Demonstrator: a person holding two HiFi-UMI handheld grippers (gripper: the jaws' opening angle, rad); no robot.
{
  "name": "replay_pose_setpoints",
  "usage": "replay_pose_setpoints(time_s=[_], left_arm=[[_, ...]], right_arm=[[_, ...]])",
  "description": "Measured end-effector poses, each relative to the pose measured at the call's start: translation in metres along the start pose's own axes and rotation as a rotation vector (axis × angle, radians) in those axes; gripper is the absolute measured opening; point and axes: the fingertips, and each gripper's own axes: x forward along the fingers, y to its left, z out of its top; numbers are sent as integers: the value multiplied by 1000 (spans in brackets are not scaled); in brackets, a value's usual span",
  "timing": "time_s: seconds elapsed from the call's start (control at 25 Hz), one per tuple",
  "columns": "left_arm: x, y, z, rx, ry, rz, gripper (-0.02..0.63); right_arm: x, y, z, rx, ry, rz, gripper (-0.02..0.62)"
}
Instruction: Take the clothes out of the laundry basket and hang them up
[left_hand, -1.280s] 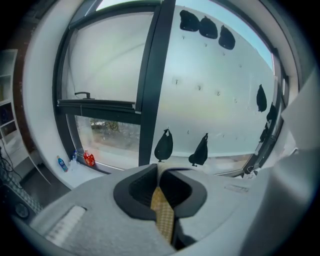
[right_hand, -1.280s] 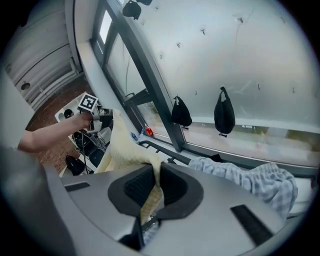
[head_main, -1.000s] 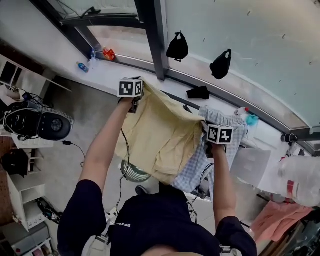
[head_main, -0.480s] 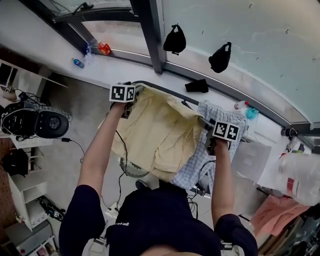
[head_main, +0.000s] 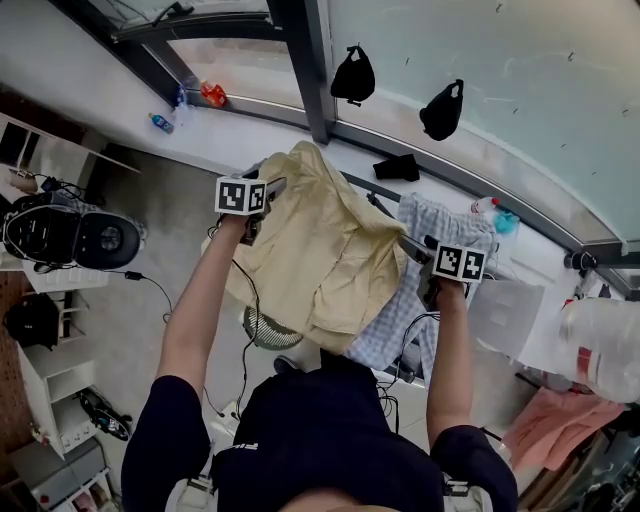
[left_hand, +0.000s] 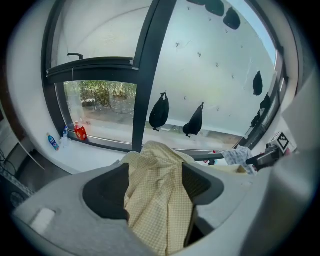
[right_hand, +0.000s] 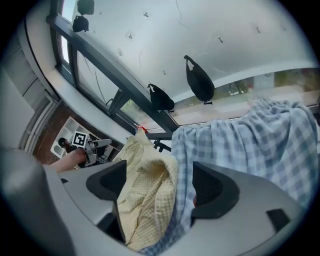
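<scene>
The left tool (head_main: 268, 190) has its jaws spread wide, having just been opening, and a fold of the yellow checked shirt (head_main: 330, 250) lies loose between them with neither pad pressing on it. The shirt is draped in a bunched heap over the dark rail (head_main: 356, 184) by the window, most of its cloth hanging on the person's side. Just to its right hangs a blue checked garment (head_main: 430, 215). The right tool (head_main: 418, 250) is likewise wide apart after just opening, with yellow and blue cloth both slack between its jaws. Pulling either tool back could snag a fold and drag the shirt off the rail, and the lopsided drape looks liable to slide. The right tool might also tug the blue garment askew.
</scene>
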Motion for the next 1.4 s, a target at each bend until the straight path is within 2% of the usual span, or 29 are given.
replay_pose_setpoints(time_s=[0.2, 0.44, 0.52, 0.6, 0.68, 0.8, 0.96, 1.04, 1.16, 1.28, 1.4], left_arm=[[-24, -16, -8, 5, -50, -22, 318], [-73, -46, -37, 15, -108, -43, 318], [-97, -63, -52, -3, -142, -74, 318], [-122, -77, -73, 16, -169, -75, 318], [-147, -88, -95, 30, -193, -68, 318], [-191, -99, -119, -22, -255, -96, 318], [-253, -107, -140, -47, -337, -109, 318], [-287, -118, -156, -36, -394, -101, 318], [-329, -136, -183, -3, -453, -104, 317], [-361, -148, -222, 7, -456, -124, 318], [-386, -160, -270, -20, -449, -161, 318]], right_arm=[[-8, 22, -14, -123, 17, -32, 399], [-17, 54, -47, -180, 5, -6, 403], [-21, 60, -59, -239, -6, -34, 403], [-27, 68, -71, -284, -9, -43, 403], [-35, 79, -84, -287, -20, -28, 403], [-51, 94, -103, -283, -45, -40, 403], [-76, 112, -123, -323, -123, -127, 402], [-92, 121, -142, -379, -163, -182, 402], [-116, 139, -170, -392, -212, -210, 402], [-143, 163, -209, -384, -248, -226, 402], [-171, 183, -256, -394, -265, -246, 402]])
